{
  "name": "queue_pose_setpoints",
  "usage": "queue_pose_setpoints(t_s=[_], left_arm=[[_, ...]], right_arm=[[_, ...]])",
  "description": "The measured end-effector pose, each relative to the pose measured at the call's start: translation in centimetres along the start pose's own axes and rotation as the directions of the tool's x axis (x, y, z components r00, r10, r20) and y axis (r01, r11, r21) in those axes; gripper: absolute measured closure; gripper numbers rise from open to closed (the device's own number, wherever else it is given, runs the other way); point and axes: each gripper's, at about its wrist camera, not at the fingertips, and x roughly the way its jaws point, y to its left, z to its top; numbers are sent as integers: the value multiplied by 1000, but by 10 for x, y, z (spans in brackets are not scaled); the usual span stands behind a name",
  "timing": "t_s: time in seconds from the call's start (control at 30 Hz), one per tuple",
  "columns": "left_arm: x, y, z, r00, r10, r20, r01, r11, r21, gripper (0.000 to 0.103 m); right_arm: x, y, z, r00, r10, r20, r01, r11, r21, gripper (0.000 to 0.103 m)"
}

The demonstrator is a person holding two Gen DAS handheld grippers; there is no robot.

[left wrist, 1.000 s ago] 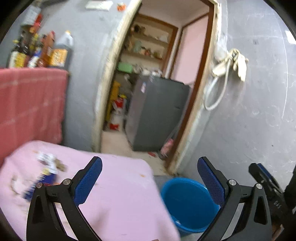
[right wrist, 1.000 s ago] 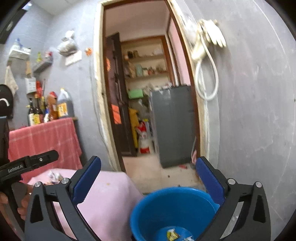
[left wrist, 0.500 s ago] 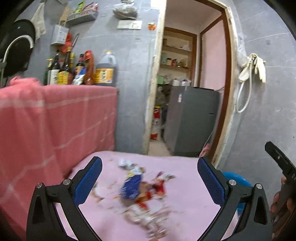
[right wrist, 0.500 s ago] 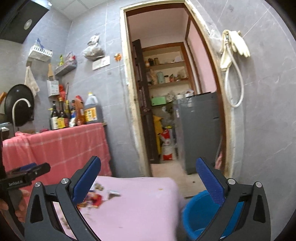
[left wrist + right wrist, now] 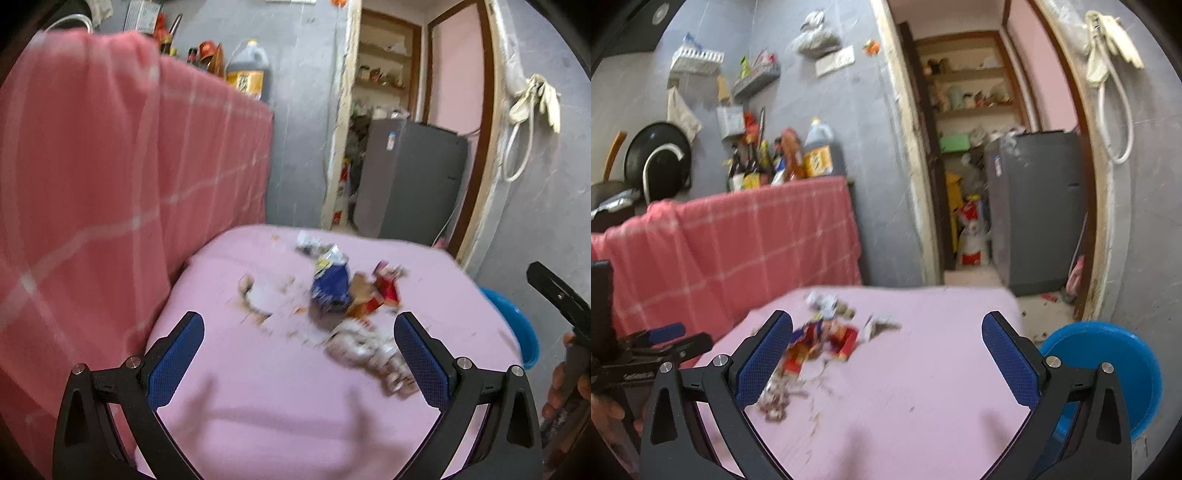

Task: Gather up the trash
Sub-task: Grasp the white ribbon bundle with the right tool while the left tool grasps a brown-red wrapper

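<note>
Both views have swung from the blue bucket (image 5: pixel 1108 369) to the wrappers (image 5: pixel 343 291).

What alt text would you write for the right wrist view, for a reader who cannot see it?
The open right gripper hovers empty over a pink table strewn with wrappers and scraps. A blue bucket stands on the floor off the table's right edge. Behind, a red checked cloth hangs below bottles, beside an open doorway.
</note>
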Motion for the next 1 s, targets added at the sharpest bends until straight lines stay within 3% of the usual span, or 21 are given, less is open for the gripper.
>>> queue_pose_setpoints(t_s=[0.2,0.37,0.67,0.73,0.83,1.0], left_arm=[[3,25,-10,996,51,-67,-56,996,-67,2],[6,39,-15,988,114,-106,-121,990,-68,2],[10,54,-17,983,132,-129,-147,983,-108,2],[11,54,-16,983,128,-132,-143,983,-111,2],[11,50,-14,985,113,-134,-128,985,-115,2],[16,39,-11,987,74,-144,-89,991,-103,2]], right_arm=[[16,16,-16,990,45,-133,-50,998,-29,0],[31,35,-27,963,130,-237,-142,989,-34,6],[76,74,-40,875,245,-418,-289,956,-43,40],[83,77,-43,862,247,-443,-295,955,-41,65],[83,76,-45,856,261,-447,-307,951,-32,80],[63,63,-44,875,248,-415,-291,956,-42,90]])
